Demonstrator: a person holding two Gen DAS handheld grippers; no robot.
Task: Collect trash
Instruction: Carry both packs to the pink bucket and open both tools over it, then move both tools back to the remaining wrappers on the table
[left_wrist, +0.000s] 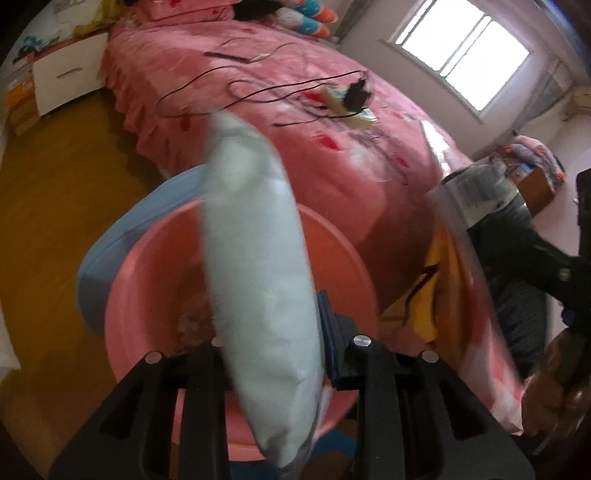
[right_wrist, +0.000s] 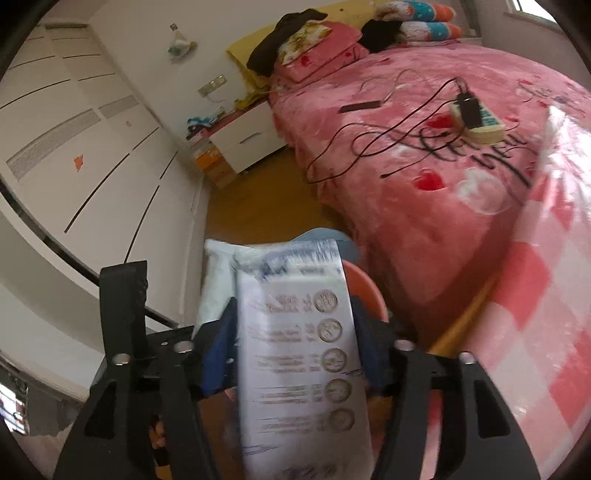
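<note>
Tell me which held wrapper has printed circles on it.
The white printed wrapper in the right tool; the left tool's pale blue wrapper is plain.

My left gripper (left_wrist: 275, 343), black with blue pads, fills the bottom centre of its view, jaws narrowly apart around a pale blue-white packet (left_wrist: 255, 266). My right gripper (right_wrist: 295, 350), lower centre of its view, has blue pads flanking a white printed wrapper (right_wrist: 299, 350).

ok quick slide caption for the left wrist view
Left gripper carrying a white packet over a pink basin beside the bed.
</note>
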